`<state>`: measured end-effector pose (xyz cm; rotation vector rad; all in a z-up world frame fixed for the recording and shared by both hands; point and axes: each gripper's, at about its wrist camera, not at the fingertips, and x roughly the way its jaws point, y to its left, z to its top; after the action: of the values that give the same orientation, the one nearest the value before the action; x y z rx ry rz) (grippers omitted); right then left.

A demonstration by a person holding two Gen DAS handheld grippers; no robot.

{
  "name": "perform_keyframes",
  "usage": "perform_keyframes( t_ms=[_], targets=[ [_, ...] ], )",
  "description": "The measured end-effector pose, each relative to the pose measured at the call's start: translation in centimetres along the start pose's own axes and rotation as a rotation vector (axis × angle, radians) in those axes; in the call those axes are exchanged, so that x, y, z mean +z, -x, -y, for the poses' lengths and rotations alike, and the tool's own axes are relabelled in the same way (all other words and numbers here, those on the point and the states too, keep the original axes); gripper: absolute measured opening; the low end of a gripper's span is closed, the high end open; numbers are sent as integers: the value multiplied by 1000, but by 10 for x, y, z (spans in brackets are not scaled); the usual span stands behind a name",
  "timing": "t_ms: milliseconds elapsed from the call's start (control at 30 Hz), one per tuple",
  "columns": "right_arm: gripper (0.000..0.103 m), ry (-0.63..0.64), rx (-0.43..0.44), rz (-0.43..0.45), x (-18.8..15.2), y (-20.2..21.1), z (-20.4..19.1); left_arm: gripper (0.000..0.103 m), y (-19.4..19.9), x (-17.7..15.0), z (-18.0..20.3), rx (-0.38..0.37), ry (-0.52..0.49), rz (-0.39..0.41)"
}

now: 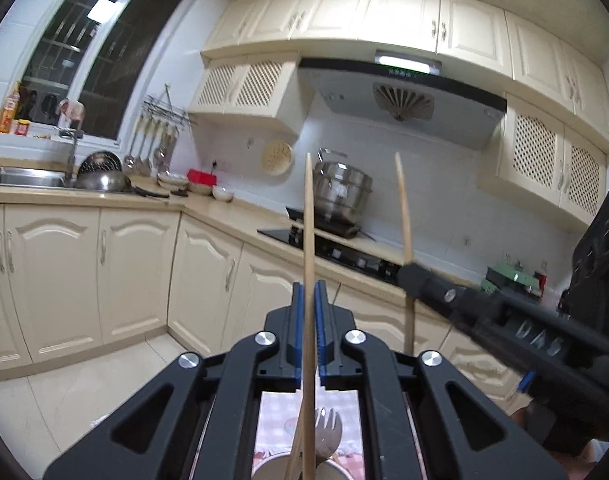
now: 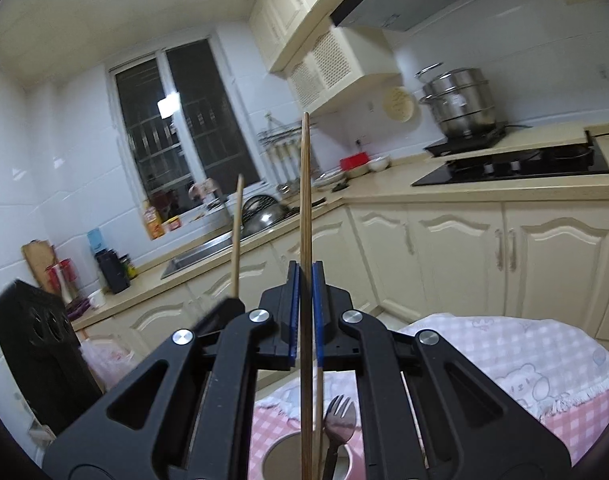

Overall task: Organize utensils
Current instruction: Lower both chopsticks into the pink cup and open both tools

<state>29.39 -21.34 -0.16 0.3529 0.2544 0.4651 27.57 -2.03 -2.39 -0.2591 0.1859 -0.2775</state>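
A slender, tapered wooden chopstick is pinched upright between the ribbed blue pads of the left tongs. Just beside it, to the right, a second pale wooden chopstick is clamped in the same way by the black right tongs. Below both, a round metal cup holding a steel fork is seen on a pink checked cloth covering the tabletop.
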Motion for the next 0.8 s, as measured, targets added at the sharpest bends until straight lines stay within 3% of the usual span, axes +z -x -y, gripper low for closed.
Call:
perform_keyframes(
  t_ms=[300,533,633,667,700,733,800],
  targets=[
    [7,5,-90,0,-19,-11,-2,5,-18,-18,-15,-50,-23,-47],
    [7,-10,-85,-69,-34,-14,10,7,-12,-34,-24,-30,6,-54],
    [7,-26,-82,-80,-33,-12,15,15,-7,-40,-28,-13,17,-67],
    [8,-41,-78,-93,-32,-11,18,27,-5,-41,-29,-6,15,-82],
    [15,-46,-79,-99,-31,-9,19,43,-2,-41,-29,0,13,-85],
    [46,-51,-84,-99,-29,-5,20,51,5,-40,-29,9,11,-81],
    [94,-77,-91,-54,-26,14,25,78,16,-36,-29,21,5,-74]
  ],
)
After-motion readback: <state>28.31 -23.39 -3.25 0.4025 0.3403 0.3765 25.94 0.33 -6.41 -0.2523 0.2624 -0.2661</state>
